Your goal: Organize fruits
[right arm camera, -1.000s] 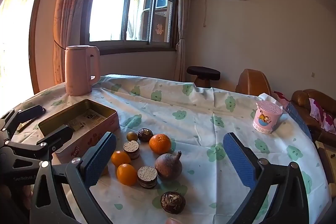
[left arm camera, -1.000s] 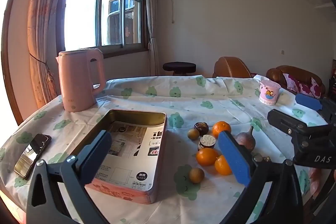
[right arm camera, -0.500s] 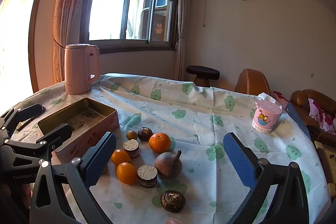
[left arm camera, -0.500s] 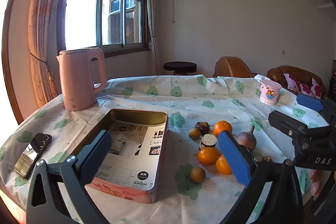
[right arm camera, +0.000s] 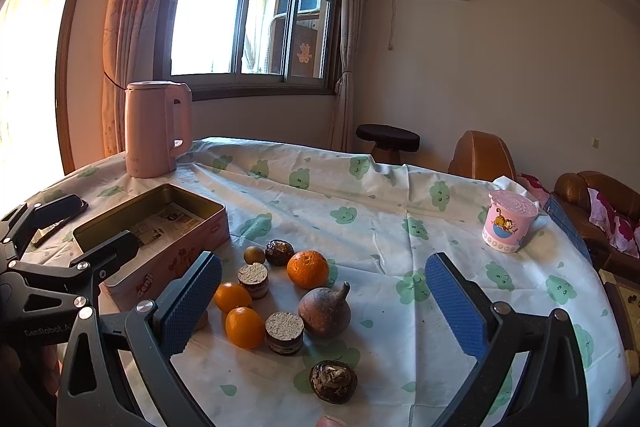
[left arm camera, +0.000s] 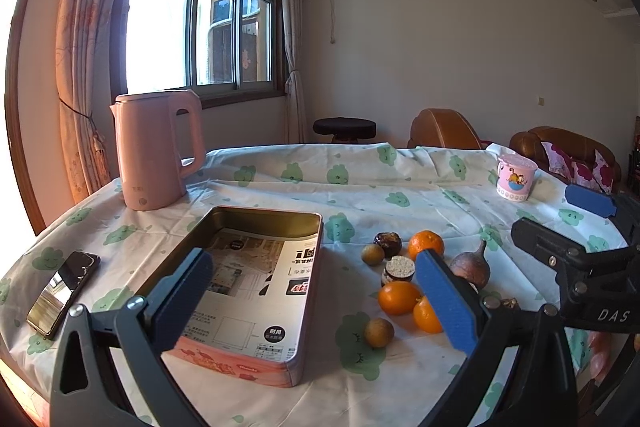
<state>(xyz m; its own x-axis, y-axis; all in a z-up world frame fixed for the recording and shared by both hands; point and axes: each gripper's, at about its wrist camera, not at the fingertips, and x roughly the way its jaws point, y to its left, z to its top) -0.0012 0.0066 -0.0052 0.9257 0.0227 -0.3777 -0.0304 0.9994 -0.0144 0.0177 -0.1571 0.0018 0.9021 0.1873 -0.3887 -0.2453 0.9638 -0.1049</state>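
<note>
While fruit (right arm camera: pixel 308 269) lies beside the tin (left arm camera: pixel 256 283), left gripper (left arm camera: pixel 312 295) fingers wide apart, empty, right gripper (right arm camera: pixel 324 307) likewise.

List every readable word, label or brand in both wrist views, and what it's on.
"DAS": white letters on the right gripper body, left wrist view; cut off at the frame edge.
"GenRobot.A": on the left gripper body, right wrist view; end hidden.
Printed paper lining the tin box: Chinese print, too blurred to read.
Pink cartoon cup: picture only.
</note>
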